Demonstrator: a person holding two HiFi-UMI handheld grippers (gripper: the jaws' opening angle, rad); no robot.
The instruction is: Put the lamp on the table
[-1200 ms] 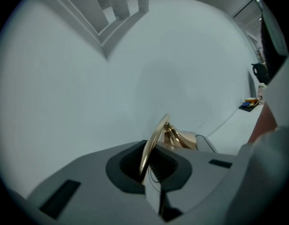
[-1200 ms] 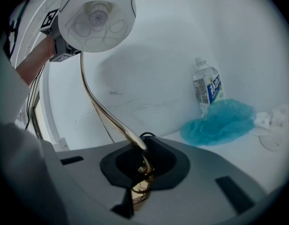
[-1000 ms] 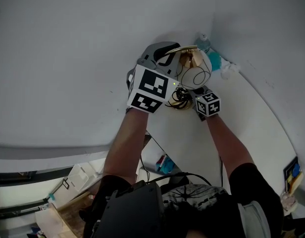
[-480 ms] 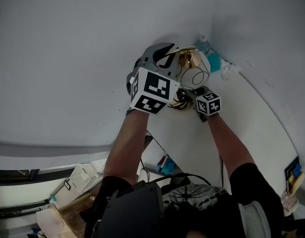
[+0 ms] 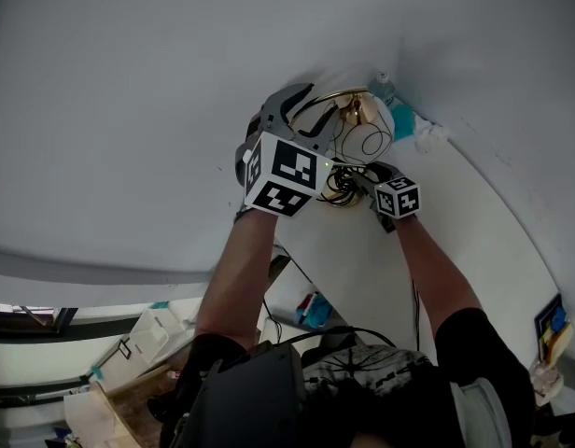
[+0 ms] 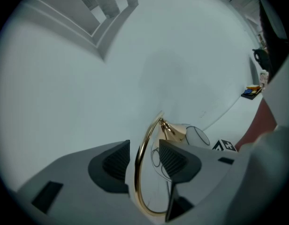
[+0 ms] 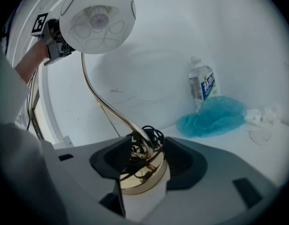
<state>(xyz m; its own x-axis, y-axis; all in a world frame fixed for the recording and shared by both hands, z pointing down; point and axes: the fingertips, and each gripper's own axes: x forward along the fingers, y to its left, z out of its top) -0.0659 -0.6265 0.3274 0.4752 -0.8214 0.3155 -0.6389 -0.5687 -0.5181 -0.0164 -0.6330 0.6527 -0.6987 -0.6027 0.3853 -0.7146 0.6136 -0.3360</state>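
right hand-held gripper (image 7: 142,159): jaws closed on lamp (image 7: 97,20) base, likely bearing its weight; left hand-held gripper (image 6: 144,161): jaws part open round gold stem, probably steadying the shade; lamp at desk (image 7: 269,146) corner, near bottle (image 7: 201,86)

A: Item count, taken from the lamp (image 5: 367,138)?
B: Lamp: one. Grippers: two, left gripper (image 6: 144,156), right gripper (image 7: 147,159). Beside lamp: bottle (image 7: 201,89), one; blue cap (image 7: 212,116), one; white scraps (image 7: 252,117), possibly two.

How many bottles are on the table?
1. The bottle stands upright by the wall, just behind the blue cap, right of the lamp. More may lie out of view.
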